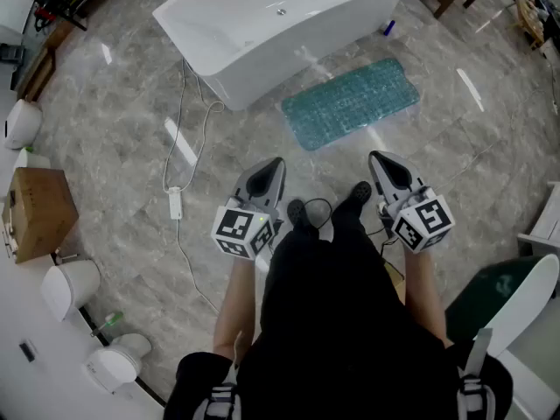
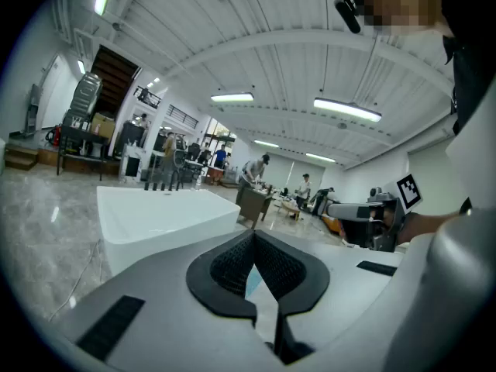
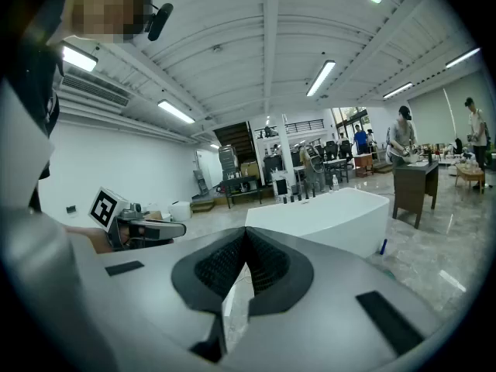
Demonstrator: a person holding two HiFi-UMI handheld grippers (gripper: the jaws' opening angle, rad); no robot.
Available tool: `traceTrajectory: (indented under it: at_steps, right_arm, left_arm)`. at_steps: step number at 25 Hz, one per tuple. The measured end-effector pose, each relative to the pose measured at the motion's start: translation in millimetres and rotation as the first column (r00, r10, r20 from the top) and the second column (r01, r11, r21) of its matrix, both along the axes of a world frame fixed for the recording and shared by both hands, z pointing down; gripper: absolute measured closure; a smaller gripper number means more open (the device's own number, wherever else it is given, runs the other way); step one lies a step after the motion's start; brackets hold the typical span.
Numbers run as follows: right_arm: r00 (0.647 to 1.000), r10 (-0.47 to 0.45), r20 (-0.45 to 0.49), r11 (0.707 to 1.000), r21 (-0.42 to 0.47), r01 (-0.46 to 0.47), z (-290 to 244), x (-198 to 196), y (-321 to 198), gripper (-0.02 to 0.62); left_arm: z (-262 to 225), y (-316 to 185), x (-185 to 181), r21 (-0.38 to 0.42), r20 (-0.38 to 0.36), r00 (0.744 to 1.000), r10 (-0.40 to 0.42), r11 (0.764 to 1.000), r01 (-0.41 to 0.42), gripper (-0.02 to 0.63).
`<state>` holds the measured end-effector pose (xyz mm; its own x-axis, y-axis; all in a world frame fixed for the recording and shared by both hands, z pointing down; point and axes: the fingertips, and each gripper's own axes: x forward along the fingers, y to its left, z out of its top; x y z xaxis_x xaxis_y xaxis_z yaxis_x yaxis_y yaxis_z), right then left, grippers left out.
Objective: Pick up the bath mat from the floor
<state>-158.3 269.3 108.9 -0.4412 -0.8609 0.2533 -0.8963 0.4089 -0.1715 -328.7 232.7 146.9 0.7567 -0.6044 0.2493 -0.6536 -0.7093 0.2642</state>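
Left gripper (image 1: 269,166) is held in front of the person's body at waist height, pointing forward and slightly down. Its own view shows the two black ribbed pads (image 2: 232,263) pressed together at the tips with nothing caught between them. Right gripper (image 1: 385,160) is carried the same way on the other side, its pads (image 3: 267,263) likewise meeting at the tips and gripping nothing. Each one carries its marker cube at the back, and each appears in the other's view, held out level.

The bath mat (image 1: 350,101), teal and bumpy, lies flat on the grey marbled floor (image 1: 105,129). It is ahead of the person's black shoes (image 1: 297,210) and just beside the near wall of the white freestanding bathtub (image 1: 262,24), set at the same slant as the tub. It is well apart from both grippers, somewhat nearer the right one's side. A small blue bottle (image 1: 388,27) stands on the floor by the tub's far right end (it also shows in the right gripper view, at the tub's foot).

A thin white cable (image 1: 181,121) trails down from the tub's left corner to a white power block (image 1: 175,204) on the floor. Farther left sits a cardboard box (image 1: 35,213).
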Motion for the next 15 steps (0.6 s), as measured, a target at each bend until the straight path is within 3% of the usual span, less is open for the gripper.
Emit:
traceTrajectory:
  at_steps: [15]
  right_arm:
    - [1.0, -0.018, 0.002, 1.0, 0.008, 0.018, -7.7, 1.8, -14.7, 0.583]
  left_arm:
    - [-1.2, -26.4, -2.6, 0.001, -0.026, 0.999, -0.037, 0.999, 0.037, 0.597]
